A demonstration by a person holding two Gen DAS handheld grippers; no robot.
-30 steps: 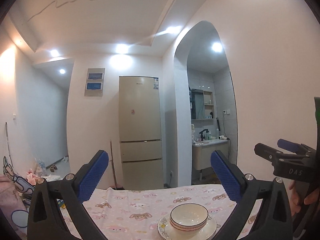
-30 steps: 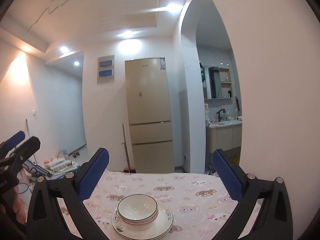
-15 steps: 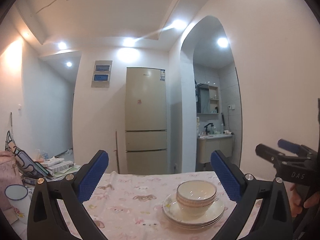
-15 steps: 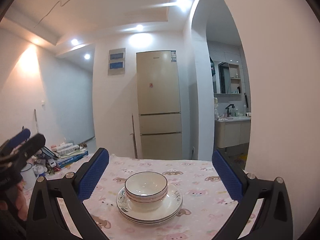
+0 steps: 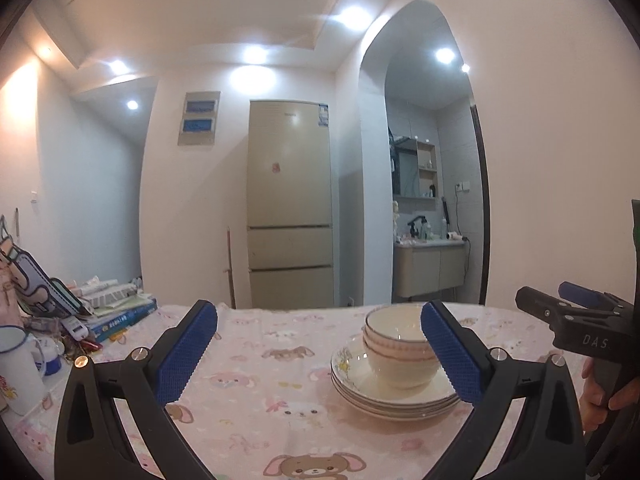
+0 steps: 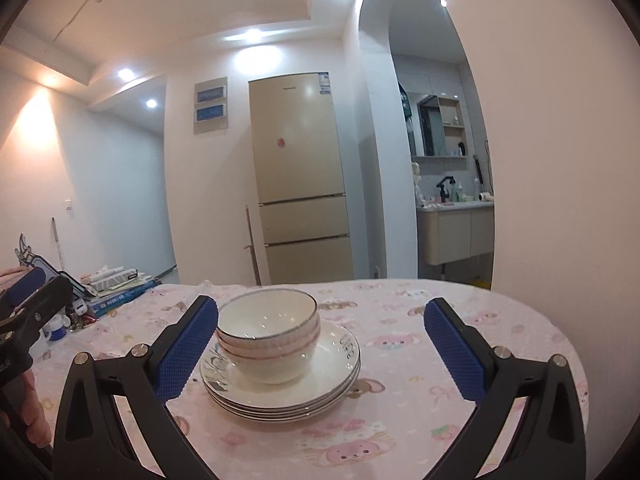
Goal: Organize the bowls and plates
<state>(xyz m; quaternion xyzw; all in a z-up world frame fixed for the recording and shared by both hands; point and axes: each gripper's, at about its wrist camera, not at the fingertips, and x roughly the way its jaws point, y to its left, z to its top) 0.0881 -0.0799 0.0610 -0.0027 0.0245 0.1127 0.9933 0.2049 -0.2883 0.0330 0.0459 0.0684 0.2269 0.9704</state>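
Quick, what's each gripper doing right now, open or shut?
Left gripper: open, holding nothing.
Right gripper: open, holding nothing.

left claw (image 5: 318,354): black triangular frame, cut-out slots, silver screws, blue dimpled pads (image 5: 186,354) | right claw (image 6: 320,350): same black frame, silver screws, blue dimpled pads (image 6: 188,348); seen from the left view, white letters "DAS" on its black body | hands (image 5: 600,392): bare skin, fingers wrapped on black handles
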